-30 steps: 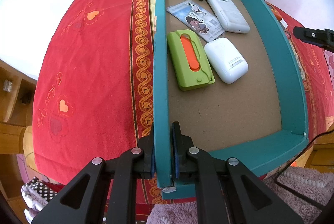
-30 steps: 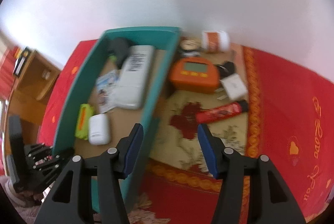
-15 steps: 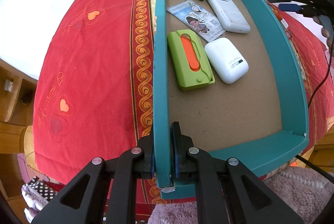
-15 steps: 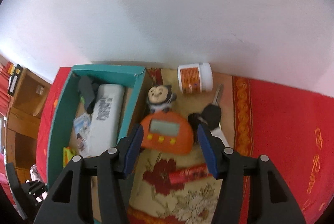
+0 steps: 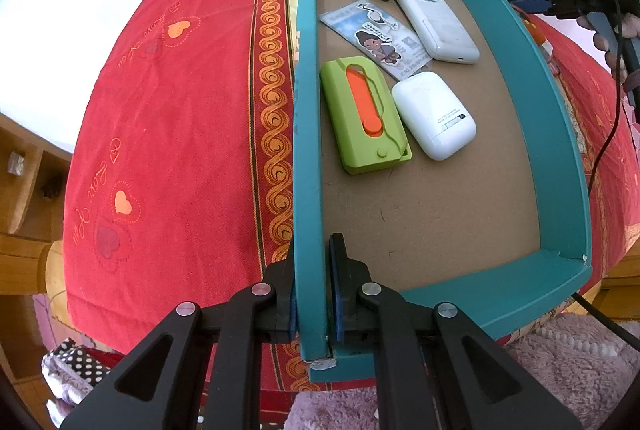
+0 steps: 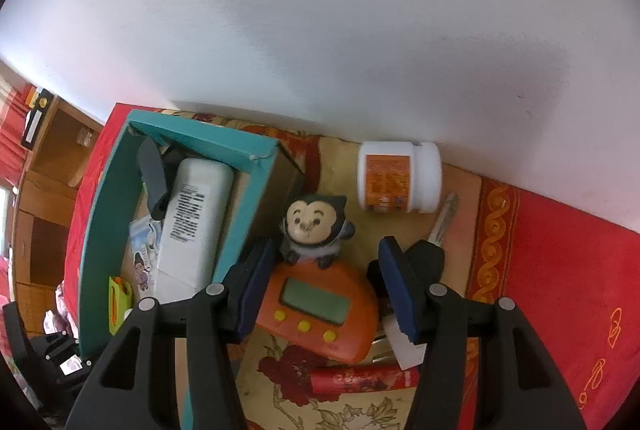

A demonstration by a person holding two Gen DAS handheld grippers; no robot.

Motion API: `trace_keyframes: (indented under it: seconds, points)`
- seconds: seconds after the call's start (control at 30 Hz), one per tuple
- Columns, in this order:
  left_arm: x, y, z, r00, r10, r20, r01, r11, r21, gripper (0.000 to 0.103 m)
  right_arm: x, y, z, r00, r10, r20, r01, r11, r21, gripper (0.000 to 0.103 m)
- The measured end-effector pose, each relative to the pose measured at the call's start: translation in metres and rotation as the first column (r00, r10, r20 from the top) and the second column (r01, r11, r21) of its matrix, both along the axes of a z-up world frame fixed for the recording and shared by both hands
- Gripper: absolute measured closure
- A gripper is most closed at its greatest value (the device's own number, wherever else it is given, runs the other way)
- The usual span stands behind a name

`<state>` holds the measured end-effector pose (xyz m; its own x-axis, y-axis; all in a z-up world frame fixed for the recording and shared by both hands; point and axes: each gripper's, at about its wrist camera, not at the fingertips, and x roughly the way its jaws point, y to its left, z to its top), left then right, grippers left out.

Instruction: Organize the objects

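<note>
My right claw (image 6: 326, 272) has swung over the orange timer (image 6: 320, 306), spread to straddle it, while I am pinching the teal box (image 5: 306, 149) wall with the left claw (image 5: 313, 294), steadying it.

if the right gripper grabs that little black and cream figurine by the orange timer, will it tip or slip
The figurine looks rigid with a big rounded head over small feet, so it is probably top-heavy and apt to tip if nudged. Its glossy curved surface may slip between the flat pads. It stands against the orange timer, so a push could shift both.
</note>
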<state>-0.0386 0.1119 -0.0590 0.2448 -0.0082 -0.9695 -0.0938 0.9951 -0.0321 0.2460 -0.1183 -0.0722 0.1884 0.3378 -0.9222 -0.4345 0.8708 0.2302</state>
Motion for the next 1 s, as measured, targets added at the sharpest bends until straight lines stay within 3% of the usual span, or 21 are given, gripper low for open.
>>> trace_keyframes:
  seconds: [0.17,0.27,0.7,1.0]
  points:
    - [0.000,-0.001,-0.001,1.000,0.002,-0.001,-0.002,1.000,0.000,0.091,0.007,0.008,-0.012,1.000,0.006,-0.031,-0.007,1.000,-0.020,0.049]
    - [0.001,-0.001,-0.001,1.000,0.002,0.000,-0.002,1.000,0.000,0.091,0.007,0.015,-0.017,1.000,-0.002,-0.019,0.001,1.000,-0.030,0.062]
    - [0.001,-0.001,-0.004,1.000,0.005,-0.002,-0.005,1.000,0.002,0.091,-0.065,0.002,0.016,0.975,-0.018,0.223,0.023,0.999,-0.024,0.065]
    - [0.001,-0.001,-0.004,1.000,0.004,-0.003,-0.004,1.000,0.005,0.091,-0.086,0.001,0.017,0.973,0.017,0.231,-0.014,1.000,-0.014,0.065]
